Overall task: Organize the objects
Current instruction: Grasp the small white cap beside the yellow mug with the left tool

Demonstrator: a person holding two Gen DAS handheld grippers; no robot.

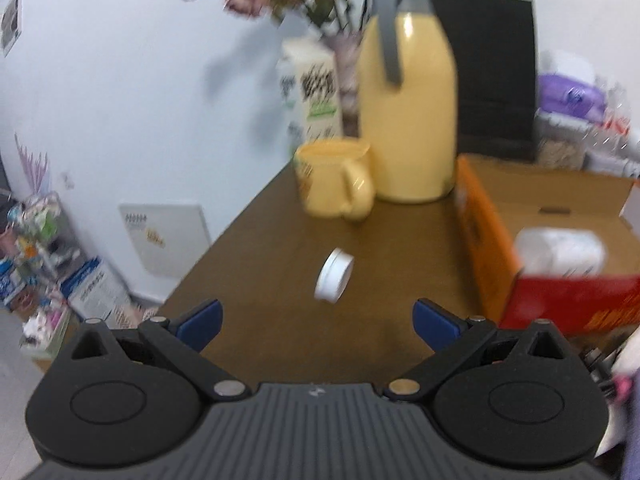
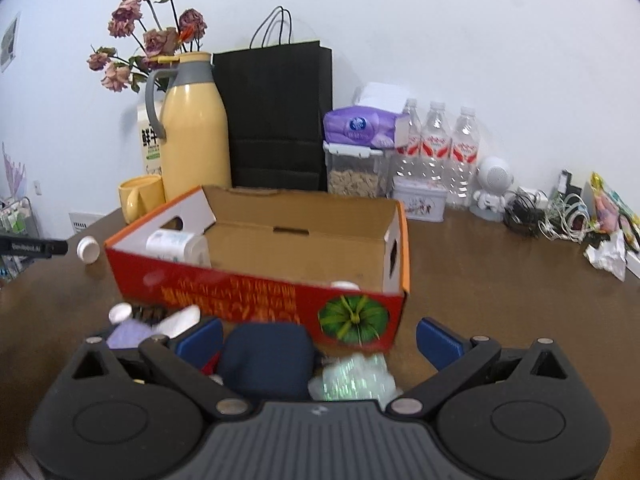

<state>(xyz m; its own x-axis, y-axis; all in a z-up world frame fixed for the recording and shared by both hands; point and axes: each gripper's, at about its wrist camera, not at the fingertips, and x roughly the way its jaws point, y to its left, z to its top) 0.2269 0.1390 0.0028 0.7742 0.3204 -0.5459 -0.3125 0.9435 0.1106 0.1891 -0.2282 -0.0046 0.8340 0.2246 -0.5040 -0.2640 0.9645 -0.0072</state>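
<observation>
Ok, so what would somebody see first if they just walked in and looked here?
Probably the big red and orange cardboard box in the middle of the brown wooden table, with a white plastic bottle lying inside. Next, the tall yellow thermos jug standing behind it beside a yellow mug. A small round white jar lies alone ahead of the open left gripper.

Bare tabletop (image 1: 280,264) beside cardboard box (image 1: 492,216)

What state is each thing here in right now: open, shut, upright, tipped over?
left gripper: open, empty.
right gripper: open, empty.
cardboard box: open on top.
white bottle: lying on its side inside the box.
small white jar: tipped on its edge, on the table.
yellow mug: upright.
yellow thermos: upright, lid on.
</observation>
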